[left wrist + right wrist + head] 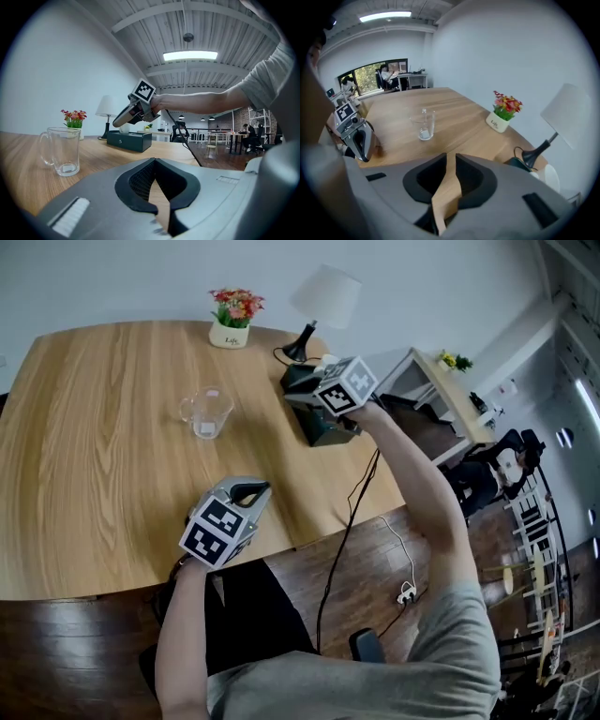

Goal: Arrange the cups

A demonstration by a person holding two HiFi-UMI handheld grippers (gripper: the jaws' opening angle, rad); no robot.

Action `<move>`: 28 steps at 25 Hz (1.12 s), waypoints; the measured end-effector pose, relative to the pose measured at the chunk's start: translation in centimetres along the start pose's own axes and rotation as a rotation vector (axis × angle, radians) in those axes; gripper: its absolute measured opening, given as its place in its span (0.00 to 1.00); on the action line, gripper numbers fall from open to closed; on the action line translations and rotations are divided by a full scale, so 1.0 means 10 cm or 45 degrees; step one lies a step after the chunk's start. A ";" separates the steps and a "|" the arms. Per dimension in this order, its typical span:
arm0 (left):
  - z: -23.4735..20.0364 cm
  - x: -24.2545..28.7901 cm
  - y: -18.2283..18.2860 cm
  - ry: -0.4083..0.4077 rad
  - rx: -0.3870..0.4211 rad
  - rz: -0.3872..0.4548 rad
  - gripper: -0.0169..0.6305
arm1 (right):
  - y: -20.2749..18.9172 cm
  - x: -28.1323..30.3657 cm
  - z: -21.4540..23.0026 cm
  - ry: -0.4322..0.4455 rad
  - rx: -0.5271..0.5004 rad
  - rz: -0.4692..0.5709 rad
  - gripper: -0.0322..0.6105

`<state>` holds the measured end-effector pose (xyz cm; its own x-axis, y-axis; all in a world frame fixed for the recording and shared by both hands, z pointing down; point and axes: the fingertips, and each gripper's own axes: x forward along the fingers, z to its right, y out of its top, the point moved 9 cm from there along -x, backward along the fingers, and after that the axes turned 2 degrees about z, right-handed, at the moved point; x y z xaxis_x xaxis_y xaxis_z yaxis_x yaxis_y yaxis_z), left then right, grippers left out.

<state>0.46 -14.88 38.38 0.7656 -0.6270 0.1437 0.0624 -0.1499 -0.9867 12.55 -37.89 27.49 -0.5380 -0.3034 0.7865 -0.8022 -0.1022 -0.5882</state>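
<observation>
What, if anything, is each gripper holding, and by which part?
Nothing: the left gripper and right gripper are both empty; the glass cup stands untouched.

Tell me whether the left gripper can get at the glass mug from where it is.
Probably yes. The left gripper is at the near edge of the table, and the glass mug stands alone ahead of it with only bare wood between. Its jaws look closed, so they must open first.
</observation>
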 end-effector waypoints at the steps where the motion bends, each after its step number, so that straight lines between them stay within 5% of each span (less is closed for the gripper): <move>1: 0.00 0.00 0.01 0.000 -0.003 0.001 0.04 | 0.04 0.07 -0.08 0.020 -0.030 -0.016 0.16; 10: 0.02 0.02 0.03 -0.001 -0.008 0.000 0.04 | 0.53 0.36 -0.44 0.156 -0.101 0.052 0.17; 20: 0.02 0.02 0.04 -0.004 0.002 0.004 0.04 | 0.96 0.47 -0.45 0.126 -0.041 0.108 0.18; 25: 0.02 0.03 0.04 -0.001 0.002 0.004 0.04 | 1.04 0.66 -0.45 0.109 -0.020 0.077 0.41; 28: 0.02 0.03 0.04 -0.003 0.003 0.004 0.04 | 1.05 0.80 -0.48 0.119 -0.028 0.020 0.41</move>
<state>0.87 -14.99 38.05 0.7676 -0.6254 0.1405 0.0614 -0.1464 -0.9873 -1.39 -36.88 28.52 -0.5714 -0.2149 0.7920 -0.7985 -0.0774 -0.5970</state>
